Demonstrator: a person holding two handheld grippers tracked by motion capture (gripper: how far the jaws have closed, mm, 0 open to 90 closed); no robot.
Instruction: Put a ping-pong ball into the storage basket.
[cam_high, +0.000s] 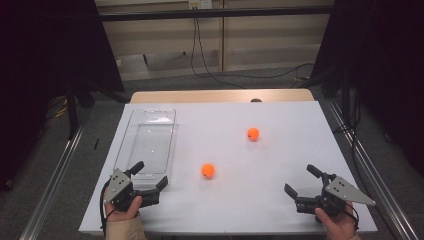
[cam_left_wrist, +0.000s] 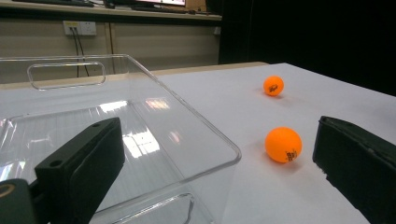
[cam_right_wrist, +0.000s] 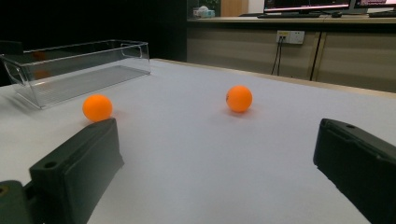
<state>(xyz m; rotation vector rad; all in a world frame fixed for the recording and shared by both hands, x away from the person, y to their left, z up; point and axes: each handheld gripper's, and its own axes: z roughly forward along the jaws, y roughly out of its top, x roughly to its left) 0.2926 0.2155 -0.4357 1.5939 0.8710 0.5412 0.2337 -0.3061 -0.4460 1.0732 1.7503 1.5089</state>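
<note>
Near ball (cam_high: 208, 170) | unobstructed, free | left tongs (cam_high: 149, 176), right tongs (cam_high: 304, 181) spread, empty | bin (cam_high: 131, 134) near end cut off

Glossy clear-plastic bin (cam_high: 148, 141) — matt orange balls (cam_high: 208, 170), white tabletop (cam_high: 260, 165)

Dark print marks both orange balls (cam_left_wrist: 283, 144) (cam_left_wrist: 273, 86), too small to read
</note>
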